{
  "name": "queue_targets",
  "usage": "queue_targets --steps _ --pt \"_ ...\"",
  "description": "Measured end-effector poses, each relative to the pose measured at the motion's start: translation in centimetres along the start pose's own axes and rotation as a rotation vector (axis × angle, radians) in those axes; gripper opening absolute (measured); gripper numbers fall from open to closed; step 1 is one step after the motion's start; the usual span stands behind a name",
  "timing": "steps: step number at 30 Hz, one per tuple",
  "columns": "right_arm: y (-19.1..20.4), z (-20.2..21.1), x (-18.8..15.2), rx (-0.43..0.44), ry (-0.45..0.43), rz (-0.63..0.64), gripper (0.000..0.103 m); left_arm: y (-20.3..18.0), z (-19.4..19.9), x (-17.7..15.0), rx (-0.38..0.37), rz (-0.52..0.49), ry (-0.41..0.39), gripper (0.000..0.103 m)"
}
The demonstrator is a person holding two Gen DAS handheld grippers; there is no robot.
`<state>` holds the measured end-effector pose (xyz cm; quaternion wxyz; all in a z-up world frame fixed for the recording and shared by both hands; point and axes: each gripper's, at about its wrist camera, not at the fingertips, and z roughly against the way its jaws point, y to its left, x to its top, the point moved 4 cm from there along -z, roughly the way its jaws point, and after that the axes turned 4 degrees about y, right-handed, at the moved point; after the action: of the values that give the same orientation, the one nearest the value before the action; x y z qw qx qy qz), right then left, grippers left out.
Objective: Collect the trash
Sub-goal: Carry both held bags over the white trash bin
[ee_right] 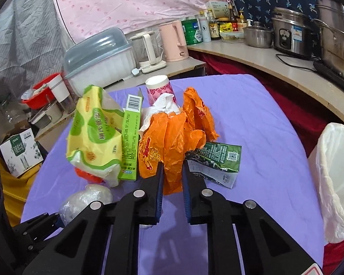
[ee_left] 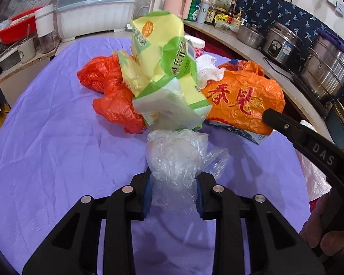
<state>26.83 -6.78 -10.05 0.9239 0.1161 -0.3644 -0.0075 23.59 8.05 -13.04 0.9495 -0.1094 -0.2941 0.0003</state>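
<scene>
At the bottom centre of each view a grip is made: the left gripper (ee_left: 174,194) pinches one crumpled clear plastic bag (ee_left: 176,160), and the right gripper (ee_right: 173,188) clamps one crinkled orange plastic bag (ee_right: 172,137). Behind, mid-frame on the purple tablecloth (ee_left: 45,149), wait one red bag (ee_left: 112,96), one yellow-green wrapper (ee_left: 158,52), one green carton (ee_right: 131,137) and one paper cup (ee_right: 159,87). The white-lined bin (ee_right: 334,183) at right seems empty, so collecting has barely begun.

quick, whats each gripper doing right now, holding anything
Left gripper: closed on the crumpled clear plastic bag.
Right gripper: closed on the orange plastic bag.
</scene>
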Motion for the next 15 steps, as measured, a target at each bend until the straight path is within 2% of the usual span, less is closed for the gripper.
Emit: queue_targets --steps 8,15 --pt "-2.0 7.5 0.2 -0.025 -0.117 -0.034 0.014 -2.7 4.7 0.5 -0.031 -0.04 -0.085 0.028" --pt "-6.0 14.9 0.3 -0.092 -0.242 -0.082 0.014 -7.9 8.7 1.0 -0.083 -0.123 -0.163 0.028"
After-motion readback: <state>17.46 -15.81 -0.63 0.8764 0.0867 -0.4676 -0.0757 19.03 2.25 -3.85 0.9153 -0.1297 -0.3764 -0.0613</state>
